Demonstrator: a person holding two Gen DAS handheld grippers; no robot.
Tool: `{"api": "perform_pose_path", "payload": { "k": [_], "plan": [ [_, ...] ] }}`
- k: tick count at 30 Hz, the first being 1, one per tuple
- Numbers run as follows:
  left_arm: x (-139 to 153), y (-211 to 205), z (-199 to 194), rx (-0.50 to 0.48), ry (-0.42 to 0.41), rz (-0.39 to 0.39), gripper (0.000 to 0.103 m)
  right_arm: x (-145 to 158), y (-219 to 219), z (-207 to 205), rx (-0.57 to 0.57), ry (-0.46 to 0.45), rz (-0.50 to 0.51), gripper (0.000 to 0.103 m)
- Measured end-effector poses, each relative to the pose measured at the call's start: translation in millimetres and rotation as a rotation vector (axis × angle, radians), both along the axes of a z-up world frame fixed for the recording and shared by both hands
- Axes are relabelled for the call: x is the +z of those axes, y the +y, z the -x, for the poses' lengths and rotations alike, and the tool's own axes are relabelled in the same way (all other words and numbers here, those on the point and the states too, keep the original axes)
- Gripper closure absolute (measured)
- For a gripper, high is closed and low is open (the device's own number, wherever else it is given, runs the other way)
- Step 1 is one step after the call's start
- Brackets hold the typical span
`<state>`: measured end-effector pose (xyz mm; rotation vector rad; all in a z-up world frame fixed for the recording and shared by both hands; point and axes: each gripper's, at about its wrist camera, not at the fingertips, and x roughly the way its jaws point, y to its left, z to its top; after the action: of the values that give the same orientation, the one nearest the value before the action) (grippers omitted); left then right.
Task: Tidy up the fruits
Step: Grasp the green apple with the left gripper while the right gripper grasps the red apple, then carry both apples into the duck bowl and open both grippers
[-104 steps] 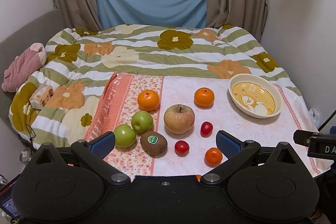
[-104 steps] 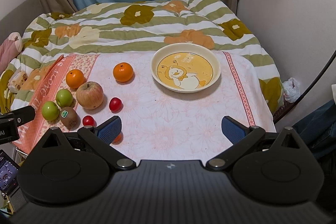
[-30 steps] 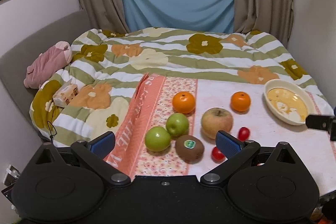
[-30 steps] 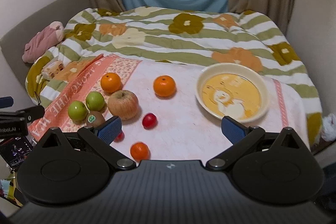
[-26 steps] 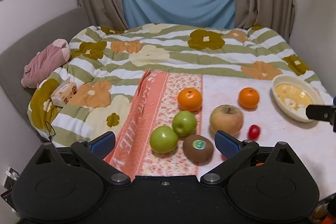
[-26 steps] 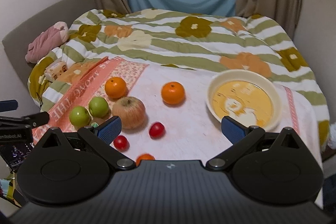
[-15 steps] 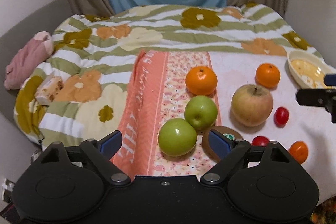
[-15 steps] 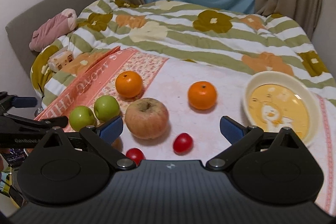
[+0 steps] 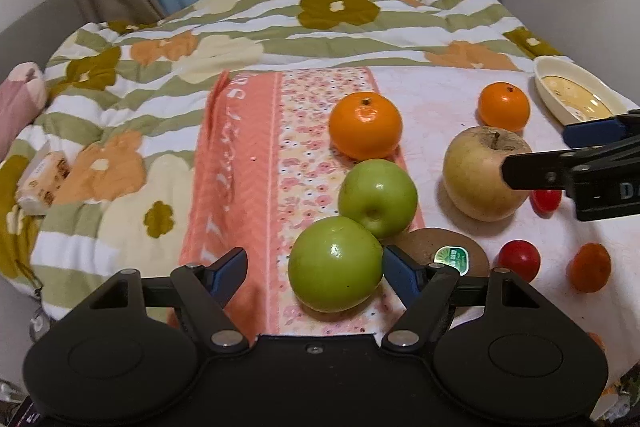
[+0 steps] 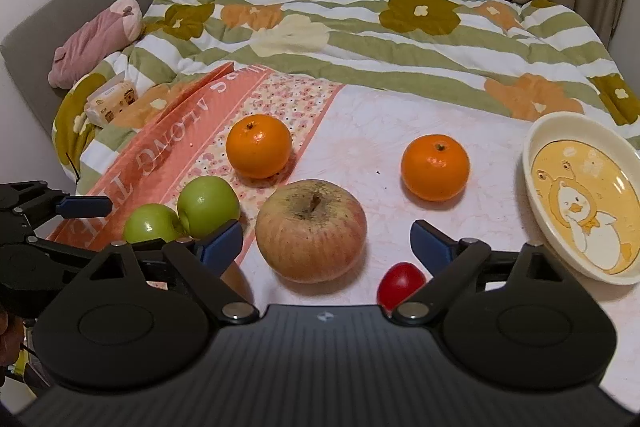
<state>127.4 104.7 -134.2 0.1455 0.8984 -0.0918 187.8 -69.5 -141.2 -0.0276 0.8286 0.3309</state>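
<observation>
Spanning the whole scene is a bed (image 10: 360, 39) under a flowered quilt, with a pink patterned cloth (image 10: 360, 131) spread over it carrying the fruit. At the right edge sits the cream duck-print bowl (image 10: 536, 155), holding nothing, judged to be the destination. Next in size, the large russet apple (image 10: 311, 230) stands near the middle, lined up between the spread fingers of the right tool (image 10: 326, 241), which grips nothing. The left tool (image 9: 314, 269) is likewise parted and unloaded, with the nearer green apple (image 9: 335, 264) between its pads; its right pad looks to be at or against the fruit's flank, while the left pad stands clear. A second green apple (image 9: 377, 197) touches the first, and a kiwi (image 9: 444, 255) lies just beside both. Two oranges (image 10: 259, 145) (image 10: 435, 167) rest farther back, well apart. Smallest are the cherry tomatoes (image 9: 519, 260) and a small orange fruit (image 9: 590, 267). Risks: closing off-centre on the green apple could push it into its neighbour or the kiwi; the soft bedding gives poor support, so round fruit may roll; both tools working close together could collide.
</observation>
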Motion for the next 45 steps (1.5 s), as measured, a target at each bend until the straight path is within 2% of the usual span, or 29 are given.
{"api": "perform_pose_path", "payload": {
  "k": [8,16,19,21,30,34,45],
  "plan": [
    [-7.0,-1.6,-7.1,-0.044,0.012,0.036,0.028,-9.2,6.8,-8.3,-0.006,0.020,0.008,0.000],
    [-8.3,10.8,-8.1,-0.017,0.068,0.147,0.034,-13.9,16.3,-18.7,-0.002,0.034,0.013,0.000],
    [-12.7,17.6,-9.8,0.005,0.110,0.205,0.042,-15.7,19.0,-20.5,-0.001,0.041,0.015,0.000],
    [-14.1,20.6,-9.3,0.005,0.116,0.221,0.042,-16.9,20.5,-21.3,0.000,0.045,0.017,0.000],
    [-13.3,21.9,-10.0,-0.005,0.107,0.220,0.042,-22.4,24.8,-27.7,0.001,0.061,0.026,0.000],
    [-12.4,19.2,-7.3,-0.005,0.092,0.192,0.042,-27.2,26.9,-31.8,0.009,0.078,0.043,0.011],
    [4.0,15.6,-4.6,0.000,0.033,0.146,0.042,-23.0,13.6,-25.9,-0.002,0.050,-0.003,0.012]
  ]
}}
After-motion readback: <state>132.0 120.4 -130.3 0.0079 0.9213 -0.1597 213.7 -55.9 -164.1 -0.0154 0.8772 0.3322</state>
